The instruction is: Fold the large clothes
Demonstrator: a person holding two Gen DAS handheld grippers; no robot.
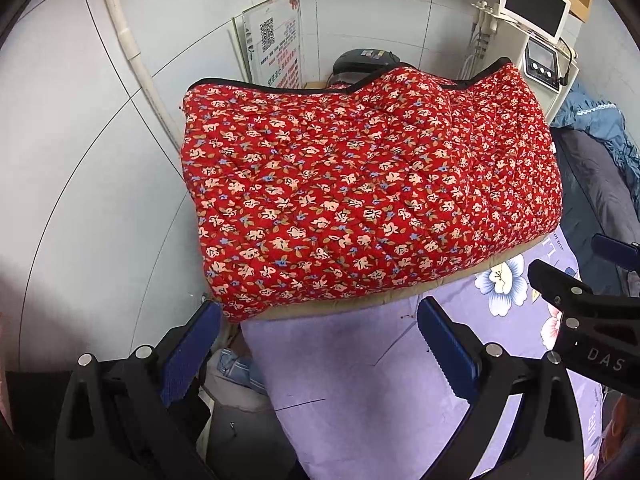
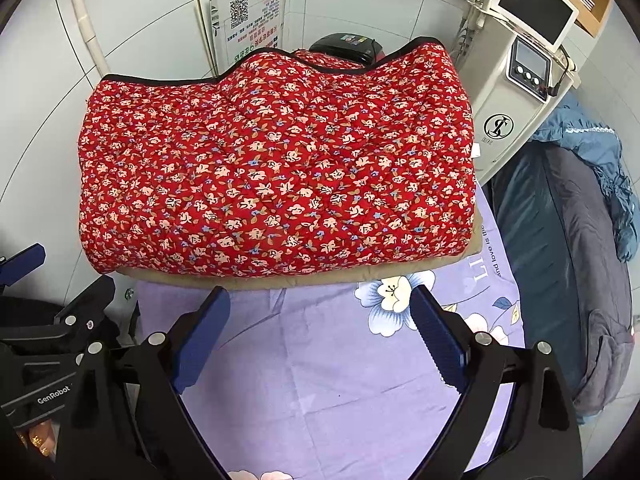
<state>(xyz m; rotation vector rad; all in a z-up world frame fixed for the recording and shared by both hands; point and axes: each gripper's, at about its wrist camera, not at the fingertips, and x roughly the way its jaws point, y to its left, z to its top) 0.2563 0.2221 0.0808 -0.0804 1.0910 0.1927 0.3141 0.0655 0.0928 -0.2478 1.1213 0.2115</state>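
Note:
A red quilted garment with a small flower print (image 1: pixel 360 196) lies folded in a thick rectangle on a lilac flowered sheet (image 1: pixel 360 380). Its tan lining shows along the near edge and black trim along the far edge. It also fills the right wrist view (image 2: pixel 276 176). My left gripper (image 1: pixel 320 316) is open and empty, just short of the garment's near edge. My right gripper (image 2: pixel 320 304) is open and empty, also just short of the near edge. The right gripper shows at the right of the left wrist view (image 1: pixel 580 276).
A white machine with a screen (image 2: pixel 516 72) stands at the back right. A poster with a QR code (image 2: pixel 248 20) leans on the tiled wall. Dark blue and grey clothes (image 2: pixel 580 240) lie to the right. The sheet (image 2: pixel 340 380) drops off at its left edge.

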